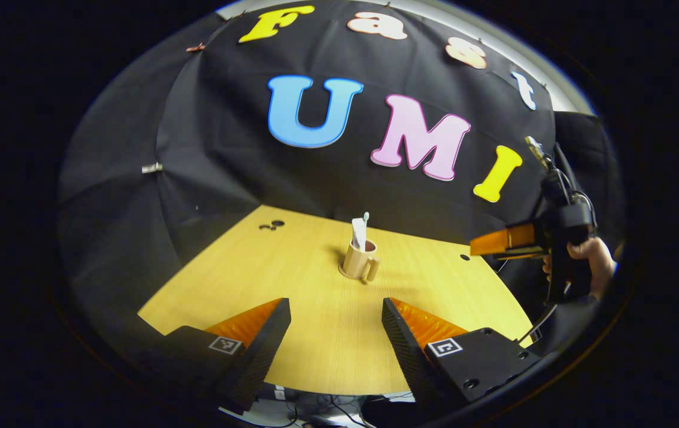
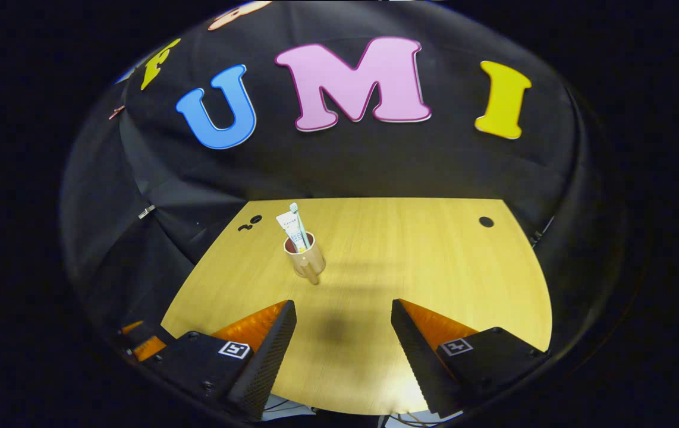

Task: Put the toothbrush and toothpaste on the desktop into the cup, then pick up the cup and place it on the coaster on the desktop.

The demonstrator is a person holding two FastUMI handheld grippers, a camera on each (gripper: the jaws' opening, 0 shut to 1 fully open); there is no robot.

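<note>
A tan cup stands upright mid-table, its handle toward me. A white toothpaste tube and a pale toothbrush stick up out of it. A slightly wider tan base shows under the cup; I cannot tell if it is the coaster. My left gripper is open, empty, well short of the cup. My right gripper is open too, with bare table between its fingers. It also hangs at the right, off the table edge, held by a hand.
The wooden table has small dark holes at the back left and at the right. Black cloth walls close in the back and sides. Cables hang below the front edge.
</note>
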